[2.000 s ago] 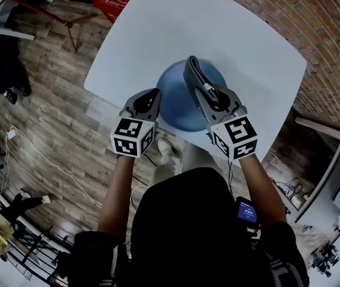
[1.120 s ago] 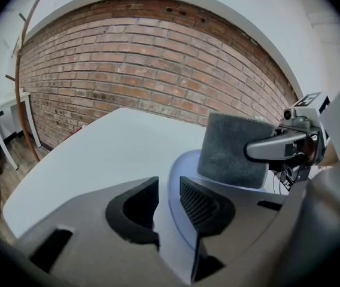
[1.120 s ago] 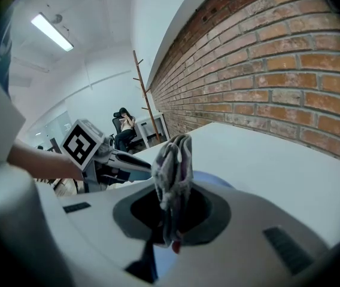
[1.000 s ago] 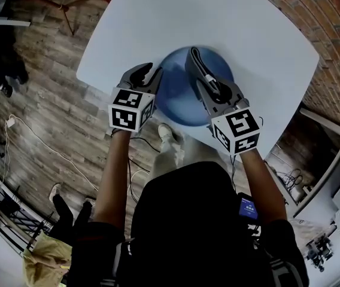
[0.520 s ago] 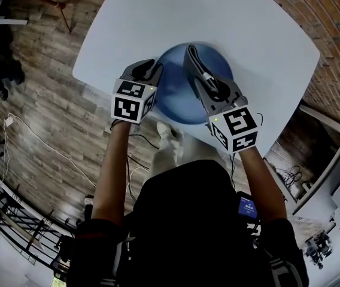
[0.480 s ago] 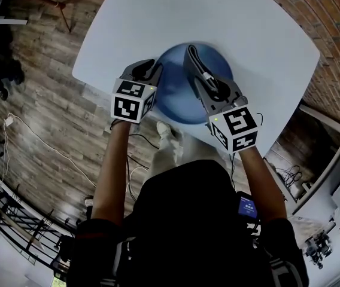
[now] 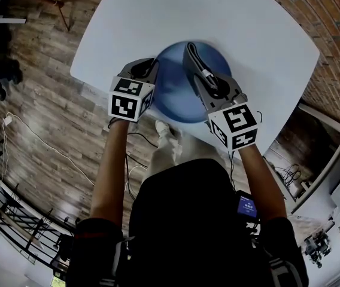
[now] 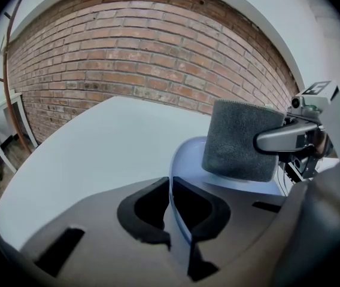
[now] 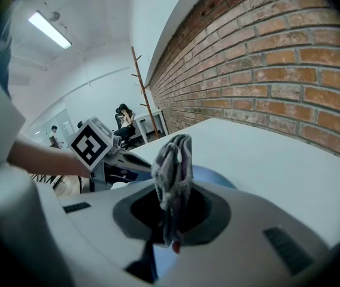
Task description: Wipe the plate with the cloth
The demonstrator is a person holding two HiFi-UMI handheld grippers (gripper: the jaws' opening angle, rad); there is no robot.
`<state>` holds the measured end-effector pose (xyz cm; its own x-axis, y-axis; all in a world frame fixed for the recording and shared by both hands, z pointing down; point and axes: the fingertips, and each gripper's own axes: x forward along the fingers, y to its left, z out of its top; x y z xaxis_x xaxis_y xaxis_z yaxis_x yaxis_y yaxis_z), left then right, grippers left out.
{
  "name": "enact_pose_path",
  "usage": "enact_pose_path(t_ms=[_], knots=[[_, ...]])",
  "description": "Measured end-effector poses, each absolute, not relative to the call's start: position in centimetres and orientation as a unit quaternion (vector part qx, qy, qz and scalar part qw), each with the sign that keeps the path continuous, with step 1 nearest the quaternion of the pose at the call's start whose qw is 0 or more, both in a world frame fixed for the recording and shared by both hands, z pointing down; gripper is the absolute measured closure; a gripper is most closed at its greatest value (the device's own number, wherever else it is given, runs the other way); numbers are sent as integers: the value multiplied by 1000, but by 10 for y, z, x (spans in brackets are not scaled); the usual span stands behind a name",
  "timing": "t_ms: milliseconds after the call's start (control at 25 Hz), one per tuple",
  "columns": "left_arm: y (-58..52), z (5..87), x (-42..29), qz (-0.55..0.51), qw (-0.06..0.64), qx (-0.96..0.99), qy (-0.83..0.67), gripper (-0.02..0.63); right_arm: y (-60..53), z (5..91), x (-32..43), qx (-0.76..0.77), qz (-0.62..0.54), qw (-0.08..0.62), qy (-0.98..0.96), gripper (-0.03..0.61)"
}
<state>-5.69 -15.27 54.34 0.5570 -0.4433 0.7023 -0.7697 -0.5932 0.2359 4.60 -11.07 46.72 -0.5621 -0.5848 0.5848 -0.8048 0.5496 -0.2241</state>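
White desk (image 7: 158, 17) fills the head view, with brick wall (image 7: 319, 23) from 1 to 3 o'clock and plank floor (image 7: 44, 112) along 9 o'clock. Blue plate (image 7: 173, 91) sits close to the desk's 6 o'clock edge, right in front of the person. Whether it lies flat or is tipped up a little, I cannot tell. Left gripper (image 7: 148, 72) meets the plate at its 9 o'clock rim. In the left gripper view its fingers (image 8: 203, 211) are closed on that thin rim (image 8: 171, 199), one pad on each face. Judgement: this is an anchoring hold, so the plate does not slide or spin under the rubbing. Right gripper (image 7: 208, 79) comes in from 5 o'clock. In the right gripper view its fingers are pinched on the folded grey cloth (image 9: 173, 160), which stands out beyond them as a bunched wad with the plate (image 9: 215, 175) just behind. From the left gripper view the cloth (image 8: 239, 139) hangs as a broad pad over the plate's inner face (image 8: 189, 159), touching it or just above; contact is not certain. Judgement: folding gives a thick, firm wiping edge and keeps the hard fingers off the glaze. Wiping looks under way around the plate's 12 o'clock half. The 6 o'clock half lies under the right gripper's body, unseen.
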Motion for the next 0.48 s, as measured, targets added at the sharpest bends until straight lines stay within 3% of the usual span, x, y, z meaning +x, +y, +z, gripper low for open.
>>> enact_pose_path(t_ms=[480], knots=[[-153, 542, -59, 290, 287, 831, -377, 584, -110, 469, 48, 406, 240, 233, -851, 526]])
